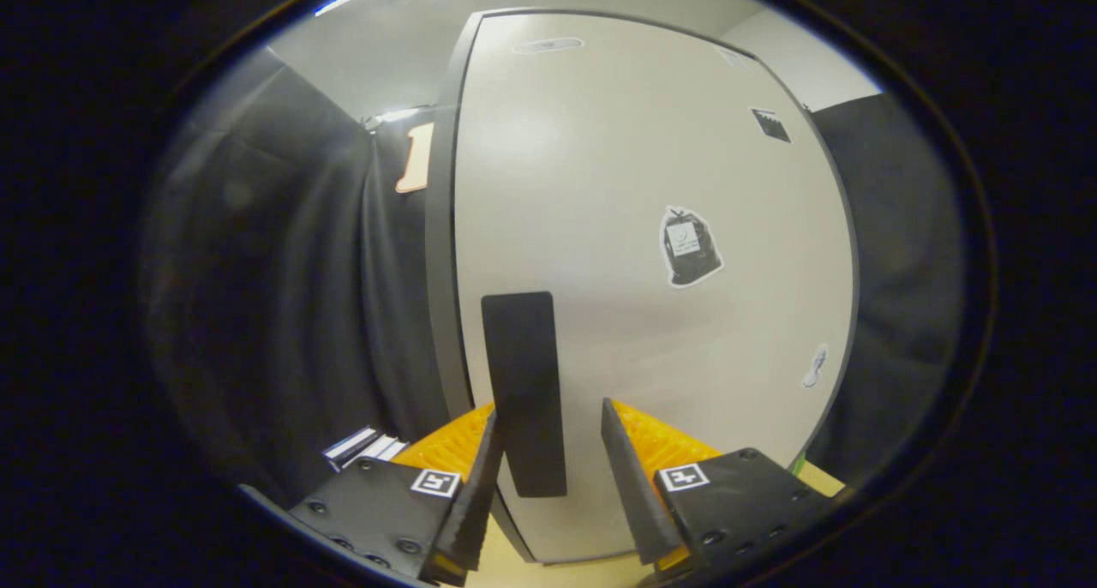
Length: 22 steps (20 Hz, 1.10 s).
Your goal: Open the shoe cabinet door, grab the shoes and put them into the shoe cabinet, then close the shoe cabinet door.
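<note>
The shoe cabinet door (651, 177) is a pale flat panel with a dark frame, and it stands closed right in front of me. A black upright handle (523, 391) is fixed near the door's left edge. My gripper (548, 417) is open, with the handle between its two fingers. The left finger (476, 485) is close beside the handle, and the right finger (630, 485) stands apart from it. Neither finger presses on the handle.
A sticker of a black bag (690, 247) and smaller stickers sit on the door. Black cloth (291, 297) hangs to the left and right of the cabinet. A small striped object (360, 447) lies low beside the left finger. A pale floor strip (557, 571) shows below the door.
</note>
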Motion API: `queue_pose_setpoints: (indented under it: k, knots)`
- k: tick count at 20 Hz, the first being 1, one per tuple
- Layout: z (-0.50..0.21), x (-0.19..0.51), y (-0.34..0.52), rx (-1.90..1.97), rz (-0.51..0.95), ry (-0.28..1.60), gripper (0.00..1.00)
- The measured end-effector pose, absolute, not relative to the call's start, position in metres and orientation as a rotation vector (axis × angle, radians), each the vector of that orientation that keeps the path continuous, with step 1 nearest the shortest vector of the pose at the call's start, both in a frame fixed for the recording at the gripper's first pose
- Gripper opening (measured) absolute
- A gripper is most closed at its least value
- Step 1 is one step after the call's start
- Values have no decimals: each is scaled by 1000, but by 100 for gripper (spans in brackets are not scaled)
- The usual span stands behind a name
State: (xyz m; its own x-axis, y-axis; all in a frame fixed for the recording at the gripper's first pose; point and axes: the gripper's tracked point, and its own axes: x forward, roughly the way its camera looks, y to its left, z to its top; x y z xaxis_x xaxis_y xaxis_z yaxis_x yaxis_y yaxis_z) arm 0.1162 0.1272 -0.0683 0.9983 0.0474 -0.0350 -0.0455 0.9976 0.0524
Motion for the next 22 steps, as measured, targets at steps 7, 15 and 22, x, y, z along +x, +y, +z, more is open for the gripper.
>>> queue_pose_setpoints:
  k: [7,15,22]
  knots:
    - [-66,116,133,27,32,28,30]
    - [-66,100,131,40,74,72,11]
    - [-65,42,105,55,192,104,11]
